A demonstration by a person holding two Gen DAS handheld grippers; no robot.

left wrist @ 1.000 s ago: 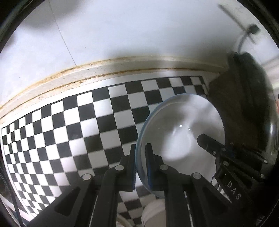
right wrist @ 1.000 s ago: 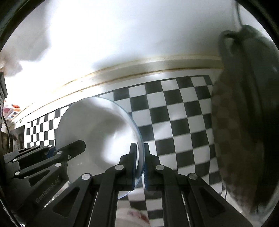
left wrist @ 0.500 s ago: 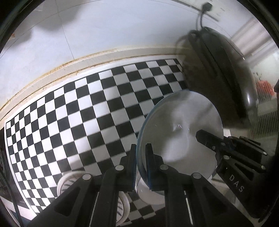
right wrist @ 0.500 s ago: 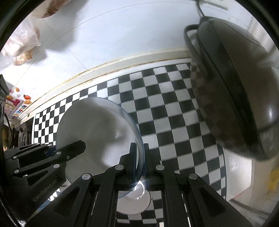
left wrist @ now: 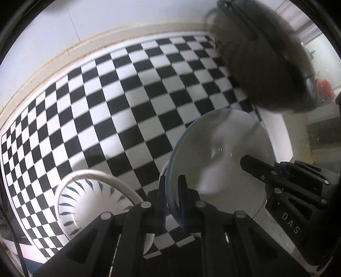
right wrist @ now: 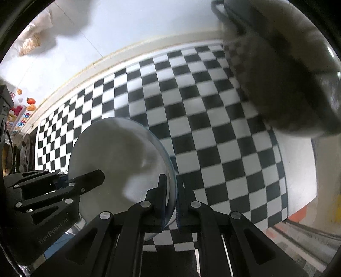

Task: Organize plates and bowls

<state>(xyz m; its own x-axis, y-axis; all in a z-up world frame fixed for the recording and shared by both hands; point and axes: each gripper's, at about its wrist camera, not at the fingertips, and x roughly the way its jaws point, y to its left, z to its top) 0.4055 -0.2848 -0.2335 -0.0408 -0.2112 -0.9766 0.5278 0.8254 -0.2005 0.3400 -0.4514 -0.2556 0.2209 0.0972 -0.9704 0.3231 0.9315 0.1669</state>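
Note:
A white plate with a thin blue rim [left wrist: 223, 153] hangs in the air above the checkered counter, held by both grippers. My left gripper [left wrist: 171, 191] is shut on its left rim. My right gripper [right wrist: 170, 191] is shut on its right rim; the plate also shows in the right wrist view [right wrist: 119, 157]. Each gripper shows in the other's view, the right one [left wrist: 277, 179] and the left one [right wrist: 59, 187]. A white bowl with blue dashes [left wrist: 93, 198] stands on the counter below left of the plate.
A black-and-white checkered mat [left wrist: 127, 95] covers the counter up to a white tiled wall [left wrist: 106, 19]. A large dark pan or lid [left wrist: 266, 61] leans at the right, also in the right wrist view [right wrist: 283, 70]. The counter's right edge [right wrist: 302, 174] drops off.
Both grippers have lifted and pulled back with the plate. More of the counter shows, and the patterned bowl has come into the left wrist view.

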